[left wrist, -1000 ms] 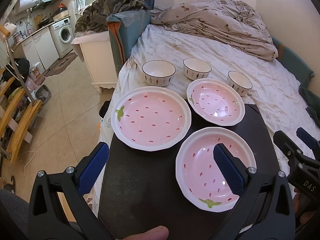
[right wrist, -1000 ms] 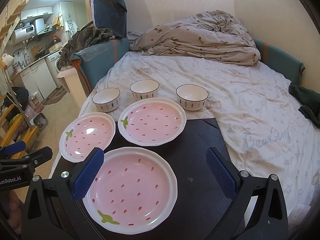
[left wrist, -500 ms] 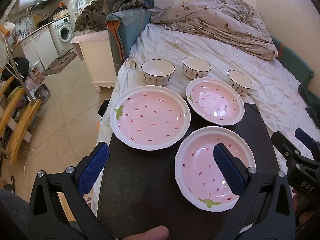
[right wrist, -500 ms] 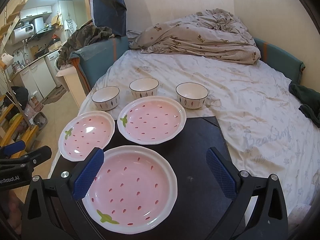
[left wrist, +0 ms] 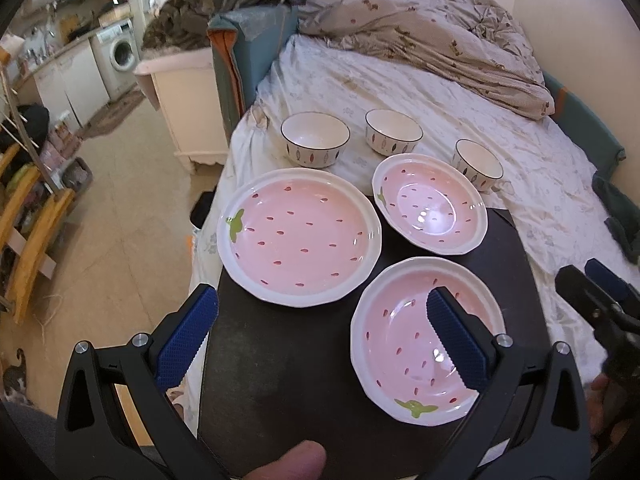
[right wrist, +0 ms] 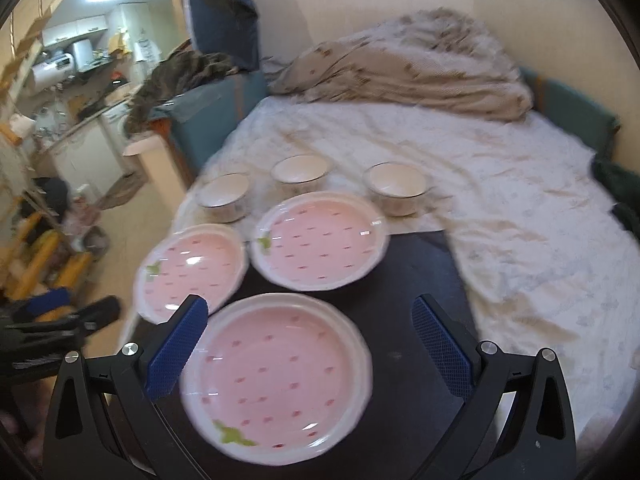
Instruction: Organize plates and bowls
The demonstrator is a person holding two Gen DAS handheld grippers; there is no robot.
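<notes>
Three pink strawberry plates lie on a black board (left wrist: 276, 364) at the bed's near end: a large one (left wrist: 298, 236) on the left, one (left wrist: 430, 204) behind on the right, one (left wrist: 426, 340) near right. Behind them, on the sheet, three white bowls (left wrist: 315, 140) (left wrist: 394, 132) (left wrist: 478, 164) stand in a row. My left gripper (left wrist: 320, 304) hangs open above the board's near edge, its right finger over the near plate. My right gripper (right wrist: 310, 308) is open above the near plate (right wrist: 280, 380); the other plates (right wrist: 320, 240) (right wrist: 190, 268) and the bowls (right wrist: 300, 170) lie beyond.
A crumpled duvet (left wrist: 440, 40) lies at the bed's far end. Dark green cloth (left wrist: 620, 220) sits at the right edge. Left of the bed are bare floor (left wrist: 120, 200), a white cabinet (left wrist: 188, 92) and wooden racks (left wrist: 28, 216). A thumb (left wrist: 288, 460) shows at the bottom.
The right wrist view has blurred and its scene has shifted slightly right, so the right gripper is moving. The left gripper and all dishes stay put.
</notes>
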